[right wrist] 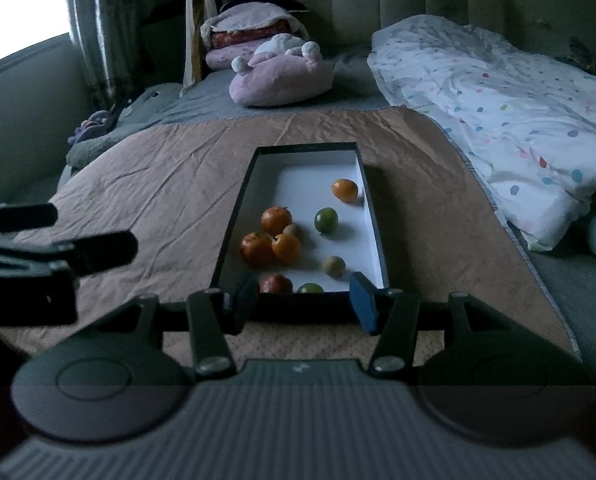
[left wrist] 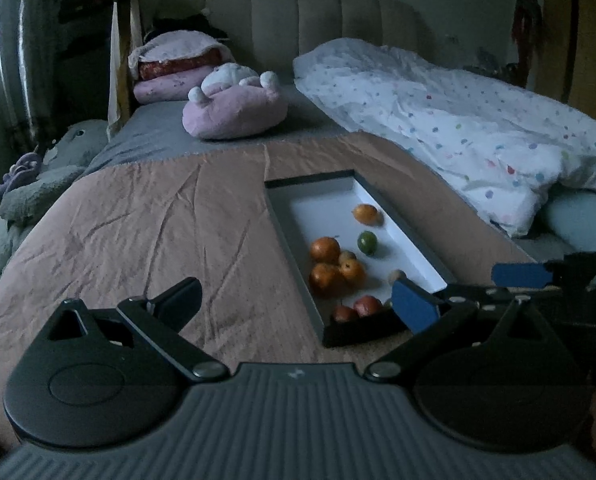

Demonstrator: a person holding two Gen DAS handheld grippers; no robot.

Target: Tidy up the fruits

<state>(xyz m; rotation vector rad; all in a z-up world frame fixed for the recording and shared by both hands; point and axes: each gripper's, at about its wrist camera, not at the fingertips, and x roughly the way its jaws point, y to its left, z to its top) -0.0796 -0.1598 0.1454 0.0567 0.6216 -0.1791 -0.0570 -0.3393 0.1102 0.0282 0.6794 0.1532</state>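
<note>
A long dark box (right wrist: 234,216) with a white floor lies on the pink bedspread; it also shows in the left wrist view (left wrist: 290,232). It holds several fruits: oranges (right wrist: 276,220), a lone orange (right wrist: 345,189), a green lime (right wrist: 326,219), a tan fruit (right wrist: 334,266), a red apple (right wrist: 275,283) and another green fruit (right wrist: 310,289). My right gripper (right wrist: 304,304) is open and empty just before the box's near end. My left gripper (left wrist: 298,300) is open and empty, left of the box's near corner. The oranges (left wrist: 324,249) and lime (left wrist: 367,242) show there too.
A pink plush toy (right wrist: 282,80) and folded pink bedding (right wrist: 250,36) lie near the headboard. A white dotted duvet (right wrist: 498,112) covers the bed's right side. Grey plush toys (left wrist: 38,184) hang off the left edge. The pink bedspread (right wrist: 158,184) stretches left of the box.
</note>
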